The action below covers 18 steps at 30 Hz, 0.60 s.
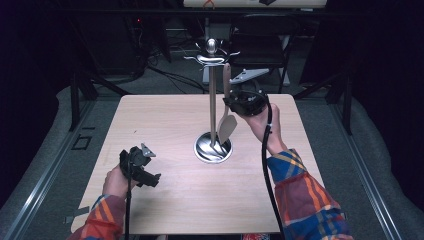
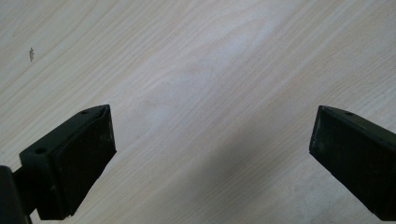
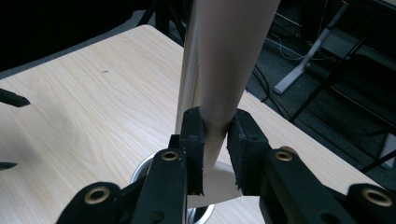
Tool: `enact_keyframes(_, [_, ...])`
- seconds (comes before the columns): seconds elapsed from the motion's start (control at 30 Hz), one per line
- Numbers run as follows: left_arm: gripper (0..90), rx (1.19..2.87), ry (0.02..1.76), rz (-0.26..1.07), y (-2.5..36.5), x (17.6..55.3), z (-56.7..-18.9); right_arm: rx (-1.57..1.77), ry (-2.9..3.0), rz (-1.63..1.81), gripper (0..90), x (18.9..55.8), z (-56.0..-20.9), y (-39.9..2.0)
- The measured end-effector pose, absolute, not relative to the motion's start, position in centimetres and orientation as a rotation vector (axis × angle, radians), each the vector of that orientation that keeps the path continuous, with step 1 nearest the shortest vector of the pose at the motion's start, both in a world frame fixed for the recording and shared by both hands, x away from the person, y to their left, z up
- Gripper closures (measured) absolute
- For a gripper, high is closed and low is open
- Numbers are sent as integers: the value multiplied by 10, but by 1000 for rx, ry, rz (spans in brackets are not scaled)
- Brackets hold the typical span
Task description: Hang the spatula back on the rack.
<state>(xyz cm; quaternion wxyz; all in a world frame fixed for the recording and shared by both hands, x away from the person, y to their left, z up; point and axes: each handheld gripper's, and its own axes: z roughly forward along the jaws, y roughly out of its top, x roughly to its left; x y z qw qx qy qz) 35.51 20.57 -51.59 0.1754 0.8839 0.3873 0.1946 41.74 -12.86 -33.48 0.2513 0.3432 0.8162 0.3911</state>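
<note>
High view: the right gripper (image 1: pixel 231 102) is clamped on the handle of a wooden spatula (image 1: pixel 227 125), held upright just at three o'clock of the metal stand (image 1: pixel 213 100) at table (image 1: pixel 165 125) centre; the left gripper (image 1: pixel 145 165) rests at eight o'clock of the stand's base, well apart. Left gripper view: jaws spread wide over bare wood, holding nothing. Right gripper view: both pads (image 3: pixel 194 140) press the spatula handle (image 3: pixel 224 70), the stand pole just behind at eleven o'clock.
</note>
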Motion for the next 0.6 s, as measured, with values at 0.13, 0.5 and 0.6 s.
enact_keyframes(0.13, [0, 2505, 1096, 552, 206, 355, -516, 943, 2214, 1082, 762, 418, -336, -126])
enact_keyframes(0.5, [1, 2519, 1095, 545, 205, 355, -517, 950, 2203, 1088, 750, 417, -337, -120])
enact_keyframes(0.6, [1, 2517, 1096, 545, 205, 355, -516, 953, 2206, 1084, 735, 416, -338, -120])
